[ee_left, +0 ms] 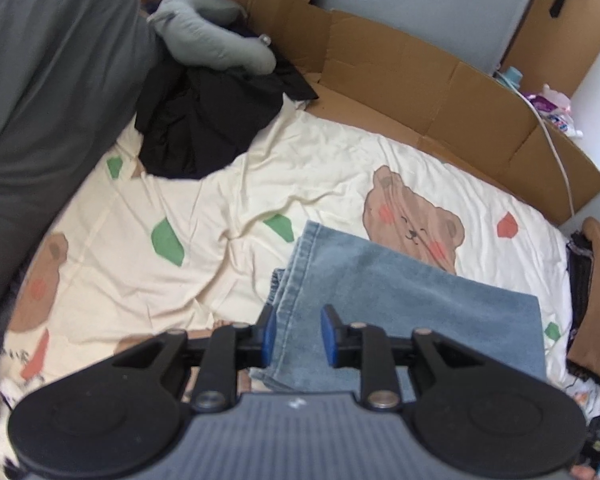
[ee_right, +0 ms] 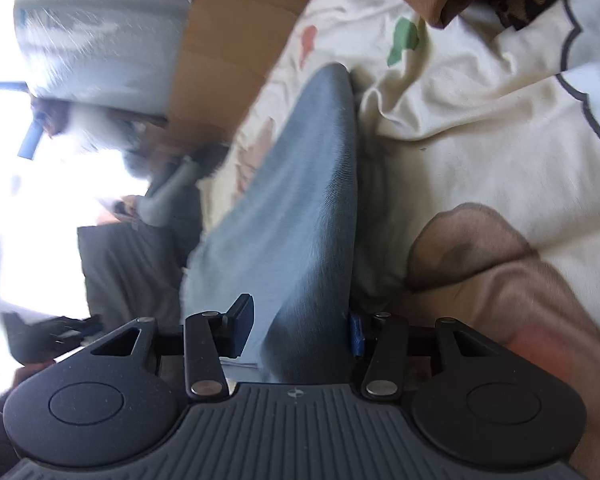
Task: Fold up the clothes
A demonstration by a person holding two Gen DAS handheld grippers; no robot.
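Observation:
Folded light blue jeans (ee_left: 400, 292) lie on the cream bear-print bed sheet (ee_left: 188, 196). My left gripper (ee_left: 300, 332) hovers over the jeans' near left edge, open, with a clear gap between its blue pads and the denim flat below. In the right wrist view, a rounded fold of the jeans (ee_right: 300, 200) runs away from my right gripper (ee_right: 300, 330) and sits between its jaws. The right pad (ee_right: 356, 334) touches the fold's side. The left pad (ee_right: 242, 322) stands slightly off it, so that gripper is open around the denim.
A black garment heap (ee_left: 204, 128) and a grey pillow (ee_left: 208, 40) lie at the far left. Flattened cardboard (ee_left: 420, 92) lines the bed's far side. A brown and dark clothes stack (ee_left: 596, 292) sits at the right edge. A person's grey-trousered leg (ee_left: 48, 100) fills the left.

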